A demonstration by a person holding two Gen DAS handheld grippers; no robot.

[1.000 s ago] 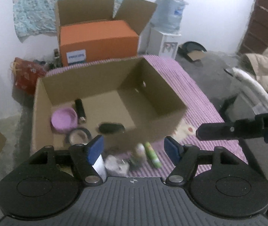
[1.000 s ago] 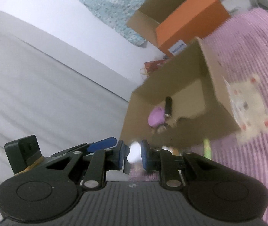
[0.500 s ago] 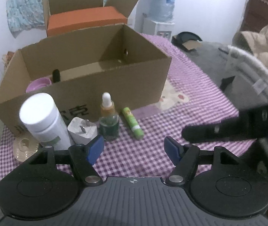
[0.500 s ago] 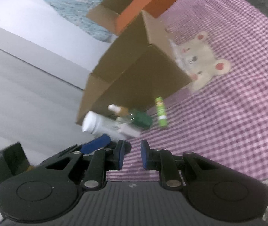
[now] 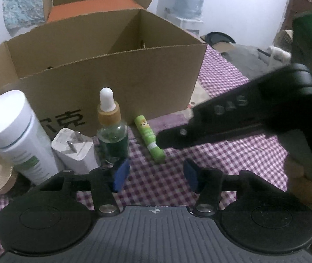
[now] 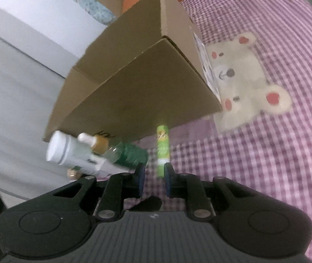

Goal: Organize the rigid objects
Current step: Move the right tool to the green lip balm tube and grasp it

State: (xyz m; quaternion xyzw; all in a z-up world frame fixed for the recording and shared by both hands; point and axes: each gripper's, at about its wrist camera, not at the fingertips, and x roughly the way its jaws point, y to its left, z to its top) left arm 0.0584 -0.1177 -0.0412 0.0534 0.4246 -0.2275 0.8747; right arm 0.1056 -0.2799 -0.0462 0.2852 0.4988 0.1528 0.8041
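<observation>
Four items lined up at lower centre outside brown cardboard box (image 5: 103, 65), unpacked yet: white cylindrical bottle (image 5: 15, 135), white plug adapter (image 5: 74, 149), green glass dropper bottle (image 5: 112, 133), green lip-balm tube (image 5: 149, 138). Left claw (image 5: 156, 175) half open, just been closing, empty; right claw (image 6: 153, 177) narrowly open, tube's near end at its tips, not yet gripped.

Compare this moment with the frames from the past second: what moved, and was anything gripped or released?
Both grippers have dropped from above the cardboard box to the row of items in front of it. The left gripper has just been closing, nothing between its jaws. The right gripper, jaws narrow, now reaches the green tube without clamping it. Nothing gripped or released. The items stayed put.
</observation>
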